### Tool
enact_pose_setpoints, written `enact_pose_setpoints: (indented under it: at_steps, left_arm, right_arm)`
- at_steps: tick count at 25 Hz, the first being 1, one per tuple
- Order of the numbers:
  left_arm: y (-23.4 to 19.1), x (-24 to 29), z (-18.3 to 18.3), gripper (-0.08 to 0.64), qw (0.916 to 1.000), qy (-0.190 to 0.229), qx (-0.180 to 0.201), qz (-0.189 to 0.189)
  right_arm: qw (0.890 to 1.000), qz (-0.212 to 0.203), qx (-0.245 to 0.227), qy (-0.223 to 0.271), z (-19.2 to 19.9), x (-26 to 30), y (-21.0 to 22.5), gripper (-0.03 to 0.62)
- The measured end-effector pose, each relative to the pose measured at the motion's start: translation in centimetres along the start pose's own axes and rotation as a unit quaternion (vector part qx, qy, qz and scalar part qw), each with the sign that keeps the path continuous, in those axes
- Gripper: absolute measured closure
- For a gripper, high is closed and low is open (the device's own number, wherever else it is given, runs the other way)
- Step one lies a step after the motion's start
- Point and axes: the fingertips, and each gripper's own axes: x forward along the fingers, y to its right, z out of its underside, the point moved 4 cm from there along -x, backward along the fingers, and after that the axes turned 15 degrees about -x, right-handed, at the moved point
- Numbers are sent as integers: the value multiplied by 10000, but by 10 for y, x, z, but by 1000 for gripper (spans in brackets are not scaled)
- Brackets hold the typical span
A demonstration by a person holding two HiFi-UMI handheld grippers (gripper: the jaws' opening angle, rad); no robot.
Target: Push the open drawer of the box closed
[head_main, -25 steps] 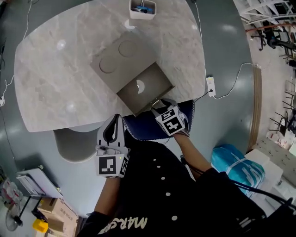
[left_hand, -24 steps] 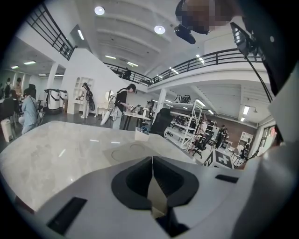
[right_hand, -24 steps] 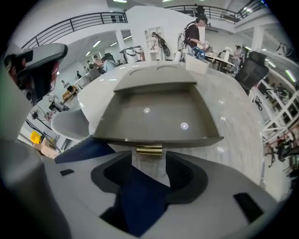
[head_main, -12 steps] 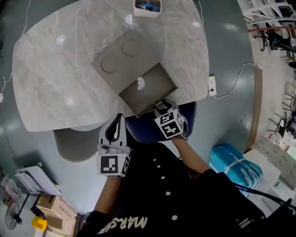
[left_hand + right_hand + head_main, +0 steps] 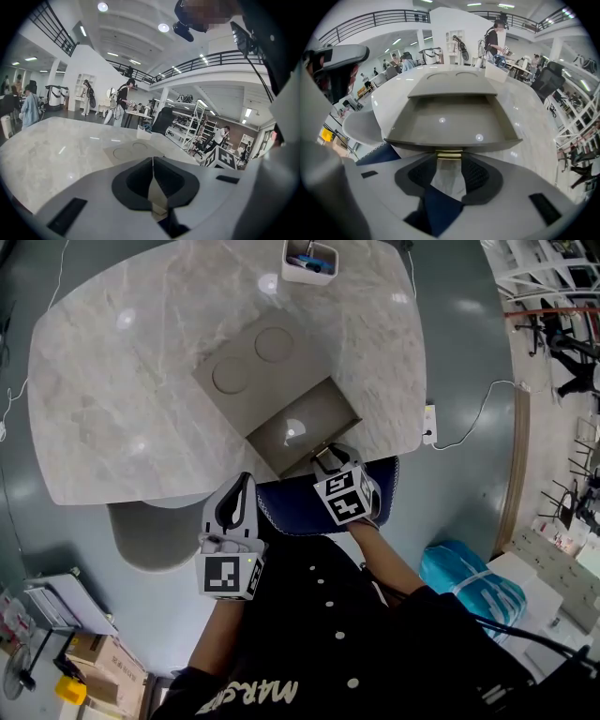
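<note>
Desk (image 5: 112,409): big rounded marble-look top, fills most of the head view. Smooth and glossy, so things prob. slide on it easily.

Box (image 5: 246,367): flat grey unit w/ two round recesses on its lid, lying mid-desk and turned at an angle.

Drawer (image 5: 298,427): pulled well out of the box's near-right side, its front about at the desk's near edge. Inside looks empty, only lamp glints. Judged stiff and light, a rigid tray that should run straight back in w/ little force. Being so light, the box itself might skid on the slick top if shoved hard.

Right gripper (image 5: 449,160): tilted steeply down at the drawer front. Its jaws have just been closing and now sit on the handle, which lies between their tips.

Left gripper (image 5: 152,164): held back near the person's body, off the desk's near edge, well apart from the box. Jaws are closed together w/ nothing in them.

White tub (image 5: 310,261): at the far edge, some blue bits inside, not involved.

Gold handle (image 5: 449,153): small shiny metal tab, centred on the drawer front. Hard, likely a bit slippery. Best contact is here or on the front panel right beside it, mid-width, so the drawer goes in square and doesn't jam.
</note>
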Motion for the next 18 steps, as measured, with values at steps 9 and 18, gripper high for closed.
enact_pose_setpoints:
  at_steps: [9, 18]
  left_arm:
    - [-9, 2, 1, 543, 9999, -12, -64, -102]
    - [-15, 2, 2, 543, 9998, 3, -112, -185]
  right_arm:
    - [9999, 2, -45, 162, -26, 10, 9, 431]
    - [9991, 50, -104, 407, -58, 19, 17, 431]
